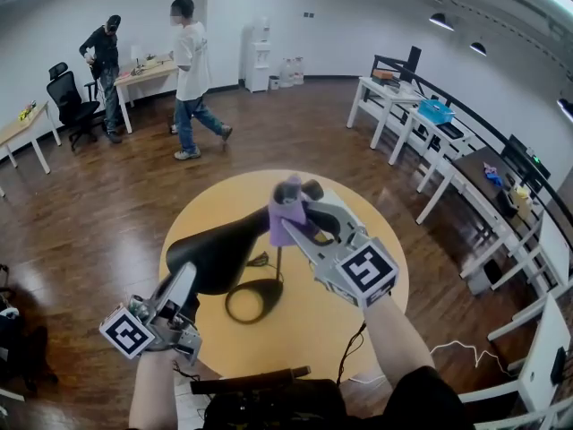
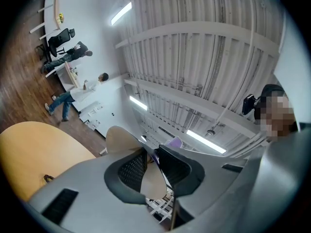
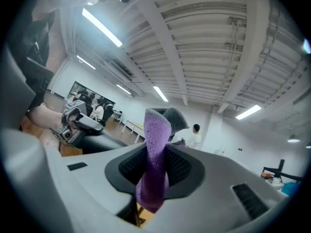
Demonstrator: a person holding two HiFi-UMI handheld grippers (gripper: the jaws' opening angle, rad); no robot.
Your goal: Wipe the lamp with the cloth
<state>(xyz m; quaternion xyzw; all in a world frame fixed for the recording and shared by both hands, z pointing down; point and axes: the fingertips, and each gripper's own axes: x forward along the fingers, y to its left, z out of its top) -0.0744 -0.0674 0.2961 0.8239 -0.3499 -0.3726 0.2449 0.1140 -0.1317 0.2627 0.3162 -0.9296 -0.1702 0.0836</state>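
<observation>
The round wooden tabletop [image 1: 363, 240] carries a black lamp [image 1: 219, 253] with a long curved shade, a thin stem [image 1: 278, 265] and a ring base [image 1: 253, 300], standing about mid-tabletop. The shade reaches from the middle toward the near left edge.

The left tool [image 1: 185, 280] meets the shade's near end. Its own view shows its jaws [image 2: 151, 171] nearly together on a thin pale sheet, apparently the shade's rim, so it seems to steady the lamp.

The right tool [image 1: 303, 211] is clamped on a purple knitted cloth [image 1: 285, 227], which stands up past the jaws [image 3: 155, 166] with a grey fold behind its top. It is held at the shade's far end, above the stem.

The wiping looks under way at that far end. How much of the shade is already wiped cannot be judged, since no dust or streaks show. The stem and ring base appear to be left.

Whether the cloth [image 3: 156, 140] actually touches the shade is unclear. The tabletop's near edge is hidden behind the person's arms.
</observation>
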